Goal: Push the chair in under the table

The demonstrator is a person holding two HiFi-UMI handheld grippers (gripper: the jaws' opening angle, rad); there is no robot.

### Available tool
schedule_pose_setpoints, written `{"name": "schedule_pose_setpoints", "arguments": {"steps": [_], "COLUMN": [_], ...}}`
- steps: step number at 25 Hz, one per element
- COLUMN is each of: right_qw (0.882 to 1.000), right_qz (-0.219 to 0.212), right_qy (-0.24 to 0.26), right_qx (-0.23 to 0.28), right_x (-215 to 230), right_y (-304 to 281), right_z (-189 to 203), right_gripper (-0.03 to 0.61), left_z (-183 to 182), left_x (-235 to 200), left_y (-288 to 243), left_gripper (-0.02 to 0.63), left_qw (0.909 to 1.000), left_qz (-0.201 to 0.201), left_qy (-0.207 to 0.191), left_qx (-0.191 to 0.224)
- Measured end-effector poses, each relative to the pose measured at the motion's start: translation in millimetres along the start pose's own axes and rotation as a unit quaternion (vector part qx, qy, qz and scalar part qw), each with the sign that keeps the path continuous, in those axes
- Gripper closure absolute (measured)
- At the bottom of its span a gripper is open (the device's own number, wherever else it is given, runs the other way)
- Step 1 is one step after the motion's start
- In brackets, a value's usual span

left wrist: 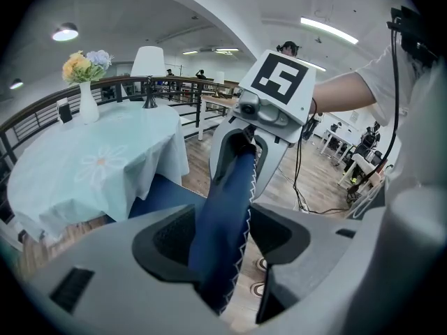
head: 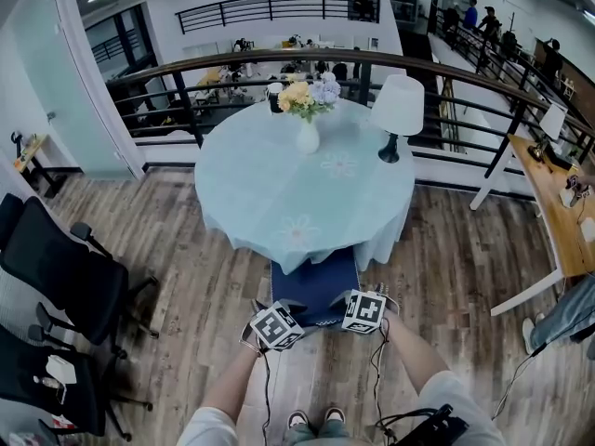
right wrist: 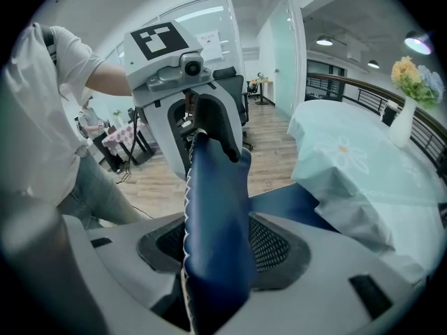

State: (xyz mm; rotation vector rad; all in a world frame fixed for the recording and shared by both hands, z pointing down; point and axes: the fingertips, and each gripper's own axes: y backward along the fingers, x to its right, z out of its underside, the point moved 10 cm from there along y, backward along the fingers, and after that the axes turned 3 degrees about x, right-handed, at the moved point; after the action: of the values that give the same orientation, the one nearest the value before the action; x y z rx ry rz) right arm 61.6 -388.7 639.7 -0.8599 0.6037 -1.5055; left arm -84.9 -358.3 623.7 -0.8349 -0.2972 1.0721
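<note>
From the head view, a round worktop [head: 270, 189] under a pale blue cloth carries a vase [head: 308, 138] of flowers and a white lamp [head: 397, 110]. A dark railing [head: 186, 74] curves behind it. Two black office chairs [head: 65, 286] stand well apart to the left, and a wooden desk [head: 558, 207] stands off to the right. The blue chair [head: 313, 282] faces the worktop. The front of its seat is under the hanging cloth, and its backrest is nearest the person. The seat runs away from the person, and the top edge of the backrest runs left to right. The left gripper [head: 278, 324] and the right gripper [head: 364, 311] sit side by side on that edge.

In the left gripper view, the left gripper's jaws are clamped on the blue backrest [left wrist: 225, 208]. The white-stitched edge of the backrest runs straight ahead to the right gripper, which bites the same edge. The worktop lies off to the left.

In the right gripper view, the right gripper's jaws are closed on the backrest, which stands upright between the pads. The left gripper holds it further along. The seat reaches under the cloth at the right.
</note>
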Motion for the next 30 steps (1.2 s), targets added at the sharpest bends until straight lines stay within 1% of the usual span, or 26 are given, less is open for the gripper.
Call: {"name": "schedule_pose_setpoints", "arguments": {"steps": [7,11,15,16,19,22,24,27,30], "right_qw": [1.0,1.0,1.0,0.999,0.998,0.994,0.987,0.976,0.963], "right_qz": [-0.003,0.011,0.024,0.027,0.042,0.081,0.115,0.161,0.199], "right_qy": [-0.009,0.004,0.008,0.01,0.011,0.006,-0.003,-0.021,-0.05], "right_qx": [-0.003,-0.003,0.009,0.016,0.036,0.07,0.108,0.146,0.174], "right_x": [0,-8,-13,-15,-20,-25,-30,-39,-49], "right_y": [0,-2,4,7,19,35,46,59,69], "right_z": [0,-1,-7,-10,-16,-18,-19,-19,-15], "right_gripper": [0.345,0.342,0.344,0.344,0.344,0.344,0.345,0.347,0.359], "left_z": [-1,-5,-9,-9,-16,-23,-25,-24,-19], "left_x": [-2,4,11,12,15,17,20,29,42], "left_y": [-1,6,7,8,16,28,41,61,74], "left_gripper": [0.365,0.365,0.367,0.367,0.367,0.367,0.368,0.37,0.38], "left_qw": [0.9998,0.9992,0.999,0.9991,0.9986,0.9944,0.9873,0.9719,0.9568], "left_qz": [0.007,0.001,-0.028,-0.032,-0.041,-0.075,-0.113,-0.17,-0.202], "left_qy": [0.012,0.028,0.005,0.005,0.027,0.042,0.056,0.078,0.106], "left_qx": [-0.016,-0.03,-0.034,-0.026,0.019,0.061,0.097,0.143,0.18]}}
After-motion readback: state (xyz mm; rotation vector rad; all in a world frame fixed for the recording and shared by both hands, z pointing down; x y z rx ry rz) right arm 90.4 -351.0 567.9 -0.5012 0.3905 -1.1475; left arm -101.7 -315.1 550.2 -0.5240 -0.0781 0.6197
